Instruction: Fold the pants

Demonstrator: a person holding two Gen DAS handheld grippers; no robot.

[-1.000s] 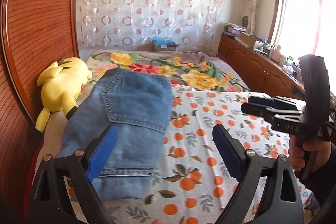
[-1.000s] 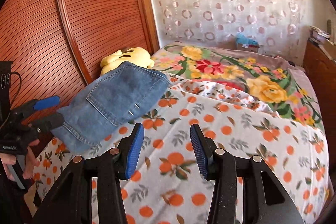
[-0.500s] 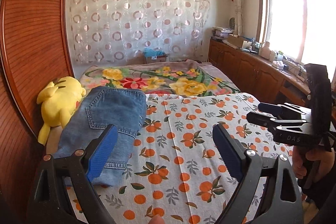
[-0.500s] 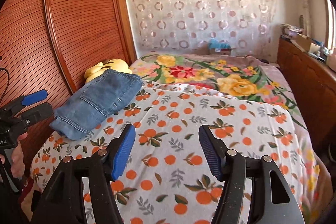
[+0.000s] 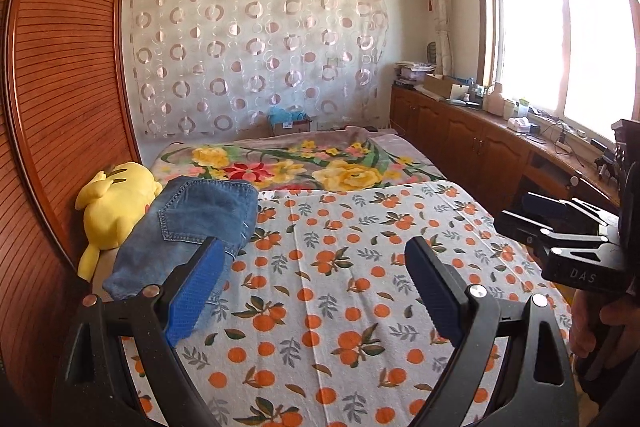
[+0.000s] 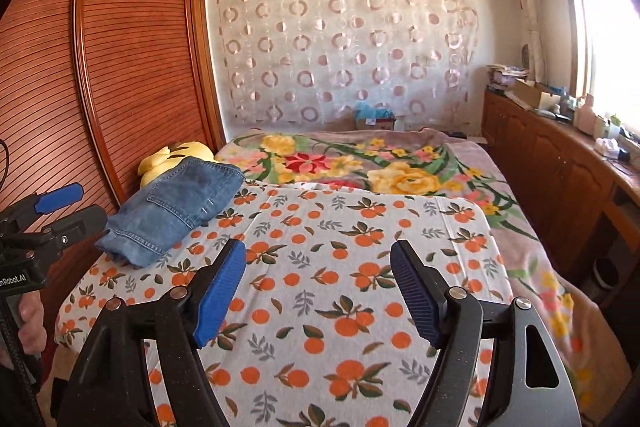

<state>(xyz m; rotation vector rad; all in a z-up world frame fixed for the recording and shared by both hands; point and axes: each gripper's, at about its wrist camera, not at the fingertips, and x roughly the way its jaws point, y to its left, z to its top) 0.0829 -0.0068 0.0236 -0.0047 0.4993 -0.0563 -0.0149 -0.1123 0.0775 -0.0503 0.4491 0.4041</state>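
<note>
Bedding fills most of both views: one sheet (image 5: pixel 340 287) printed with oranges lies nearest me, and one floral blanket (image 5: pixel 304 167) with yellow and red blooms lies beyond it. One slatted wooden wardrobe (image 6: pixel 132 67) stands along the bed's left side, one dotted curtain (image 5: pixel 256 51) hangs on the far wall, and one low row of wooden cabinets (image 6: pixel 560 179) runs under the window on the right.

One pair of jeans (image 5: pixel 188 231) lies folded into a compact blue bundle at the left edge of the orange sheet, a back pocket facing up. One yellow plush toy (image 5: pixel 116 203) sits just beside the jeans, against the wardrobe.

I hold two grippers. My left gripper (image 5: pixel 316 287) stands released, its two blue pads spread wide with only the sheet between them; the jeans lie ahead and to its left, the left pad overlapping the bundle's near corner in the picture, though I cannot tell that it touches. My right gripper (image 6: pixel 318 287) is opening, nothing between its two pads; the jeans lie well apart from it, ahead and far to its left.
</note>
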